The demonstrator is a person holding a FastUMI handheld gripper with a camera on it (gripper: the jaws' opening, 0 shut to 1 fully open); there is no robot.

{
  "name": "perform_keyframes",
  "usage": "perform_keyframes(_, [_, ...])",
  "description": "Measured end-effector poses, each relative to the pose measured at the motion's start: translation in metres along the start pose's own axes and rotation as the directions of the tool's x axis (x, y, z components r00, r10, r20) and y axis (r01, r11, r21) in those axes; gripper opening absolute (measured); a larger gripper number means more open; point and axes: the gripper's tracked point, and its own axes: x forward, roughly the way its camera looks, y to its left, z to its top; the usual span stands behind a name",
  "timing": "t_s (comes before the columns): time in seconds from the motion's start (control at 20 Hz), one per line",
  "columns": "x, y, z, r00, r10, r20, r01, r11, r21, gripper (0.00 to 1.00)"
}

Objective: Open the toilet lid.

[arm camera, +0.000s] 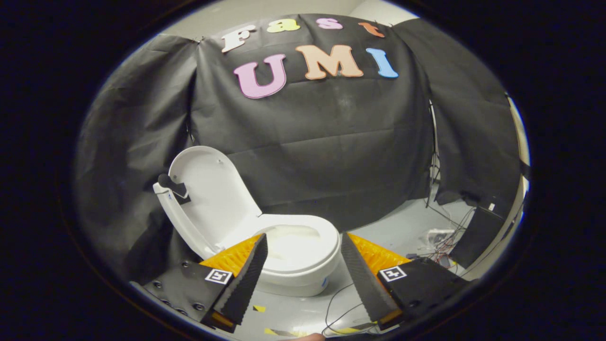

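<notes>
- The gripper [303, 251], with two black ribbed fingers [246, 279] backed by orange plastic, stands nearest the camera; its jaws are spread wide apart and hold nothing.
- Each finger mount carries a small square black-and-white marker tag [218, 276].
- The white plastic toilet bowl [303, 265] sits on the floor just ahead of the fingers, its rim showing in the gap between them; neither finger touches it.
- The white oval toilet lid [208, 199] is already raised. It leans back and to the left of the bowl, hinged at the bowl's rear, with its inner face turned toward the camera.
- A small black knob-like fitting [171, 185] is attached at the lid's left edge.
- The pale grey floor [402, 222] extends beyond and to the right of the bowl.
- A thin black cable [338, 310] lies on the floor between the fingers, nearer than the bowl.
- A tangle of wires [440, 241] and a dark box [478, 234] lie well to the right of the bowl, near the wall.
- Yellow-and-black striped tape marks [259, 309] show on the floor close to the left finger.
</notes>
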Motion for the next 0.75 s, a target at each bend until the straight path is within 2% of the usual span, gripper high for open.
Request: perform_keyframes(0.75, [0.001,0.015,0.025,1.0,0.015,0.018,-0.014,0.997,-0.072,0.97])
